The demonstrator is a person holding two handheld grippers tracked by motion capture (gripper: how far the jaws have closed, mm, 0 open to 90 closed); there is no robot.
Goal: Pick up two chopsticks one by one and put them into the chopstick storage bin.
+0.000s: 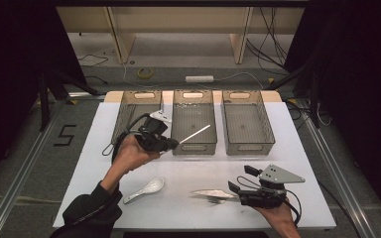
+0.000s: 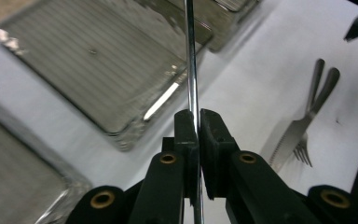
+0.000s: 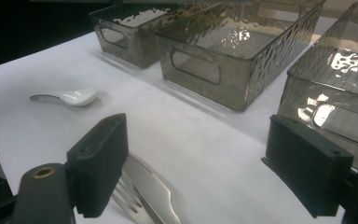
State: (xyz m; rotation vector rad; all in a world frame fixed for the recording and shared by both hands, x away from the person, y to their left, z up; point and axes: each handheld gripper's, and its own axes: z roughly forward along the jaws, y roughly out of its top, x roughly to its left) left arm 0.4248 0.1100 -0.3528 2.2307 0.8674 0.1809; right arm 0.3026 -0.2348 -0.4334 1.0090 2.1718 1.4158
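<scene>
The left claw (image 1: 171, 144) is raised above the white tabletop (image 1: 287, 148), its jaws pressed together on a thin metal rod (image 1: 195, 134), likely a chopstick or a utensil handle; which one cannot be told. The rod juts from the jaws toward the far right, its free end over the near part of the middle bin (image 1: 194, 122). In the left gripper view the rod (image 2: 190, 60) runs straight up between the two black pads, with the middle bin's ribbed floor (image 2: 88, 70) beneath and to the left of it. Three smoky, see-through bins stand in a row at the far side of the tabletop: the left bin (image 1: 129, 111) partly behind the left hand (image 1: 131, 154), the middle one, and the right bin (image 1: 246, 122), all apart from one another by narrow gaps. A white spoon (image 1: 146, 190) lies on the tabletop just near of the left hand. The right claw (image 1: 239, 179) sits low at the near right with its jaws spread wide, nothing between the pads. A knife (image 1: 209, 194) and a fork (image 1: 217, 201) lie side by side, overlapping, just left of that claw; in the right gripper view the knife blade (image 3: 156, 189) and fork tines (image 3: 128, 191) show beside the left pad, near it, though contact cannot be told. A cable trails from the left gripper across the left bin's near end.
</scene>
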